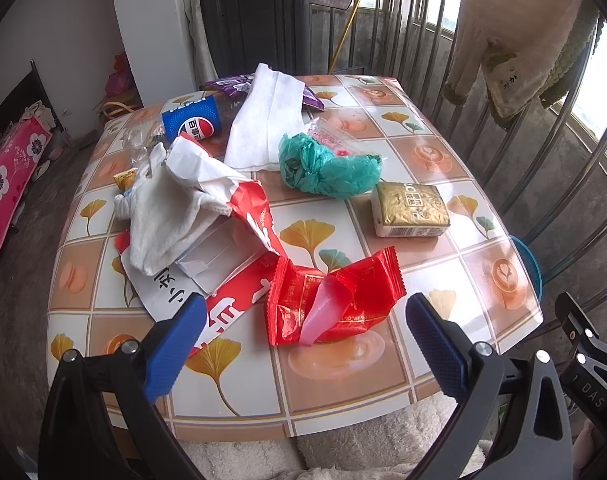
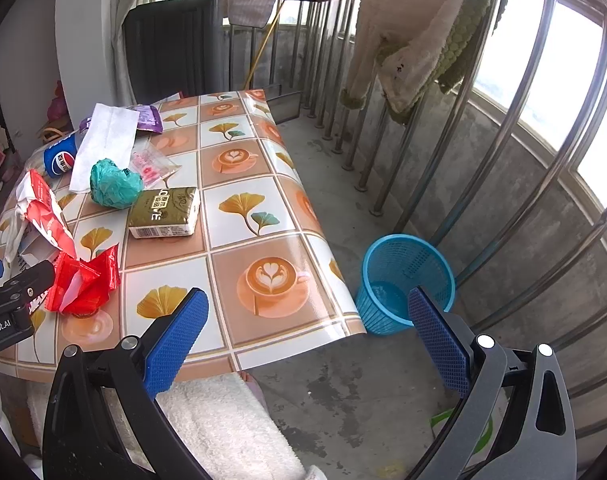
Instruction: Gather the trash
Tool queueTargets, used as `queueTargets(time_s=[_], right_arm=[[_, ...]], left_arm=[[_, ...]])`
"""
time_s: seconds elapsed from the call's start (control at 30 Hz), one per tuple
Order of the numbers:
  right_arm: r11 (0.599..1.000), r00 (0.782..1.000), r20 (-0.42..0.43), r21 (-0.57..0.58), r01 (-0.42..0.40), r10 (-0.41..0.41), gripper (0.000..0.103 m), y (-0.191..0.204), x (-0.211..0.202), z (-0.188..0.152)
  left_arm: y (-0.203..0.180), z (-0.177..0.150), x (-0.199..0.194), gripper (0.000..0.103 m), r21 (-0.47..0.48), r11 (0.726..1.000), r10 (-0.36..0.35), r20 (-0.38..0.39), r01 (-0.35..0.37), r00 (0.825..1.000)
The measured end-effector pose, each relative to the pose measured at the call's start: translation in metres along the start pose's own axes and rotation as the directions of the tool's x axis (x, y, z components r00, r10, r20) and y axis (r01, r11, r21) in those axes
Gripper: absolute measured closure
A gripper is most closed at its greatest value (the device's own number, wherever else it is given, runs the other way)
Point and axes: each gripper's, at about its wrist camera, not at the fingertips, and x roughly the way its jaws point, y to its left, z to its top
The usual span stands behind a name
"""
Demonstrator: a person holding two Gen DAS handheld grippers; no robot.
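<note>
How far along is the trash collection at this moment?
Nothing looks done: the blue basket on the floor appears empty. Nothing is in hand; the left tool is open over the red wrapper, and the right tool is open too. Still on the table: teal bag, Pepsi bottle, white tissue, torn red-and-white packaging.
</note>
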Motion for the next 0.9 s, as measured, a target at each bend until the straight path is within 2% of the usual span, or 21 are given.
queueTargets(time_s=[0.37,0.5,0.67,0.9], right_arm=[[1.000,1.000,0.017,-0.009,-0.019,0.019,0.007,0.002,0.001,0.003],[1.000,0.999,0.046,-0.021,-0.021,0.022,0.007,0.003,0.000,0.008],[0.998,0.993,0.100,-0.024,-0.055,0.057,0.007,0.005,-0.001,0.021],[0.985,0.973,0.154,-0.030,-0.168,0.171,0.008,0.022,0.004,0.037]], left_arm=[[0.005,0.001,0.003,0.006,-0.020,1.000,0.011,-0.014,-0.012,1.000],[0.012,0.002,0.003,0.006,-0.036,0.999,0.014,-0.007,-0.014,1.000],[0.024,0.007,-0.002,0.006,-0.044,0.999,0.001,0.037,0.001,0.999],[0.053,0.008,-0.009,0.006,-0.052,0.998,-0.015,0.138,0.022,0.990]])
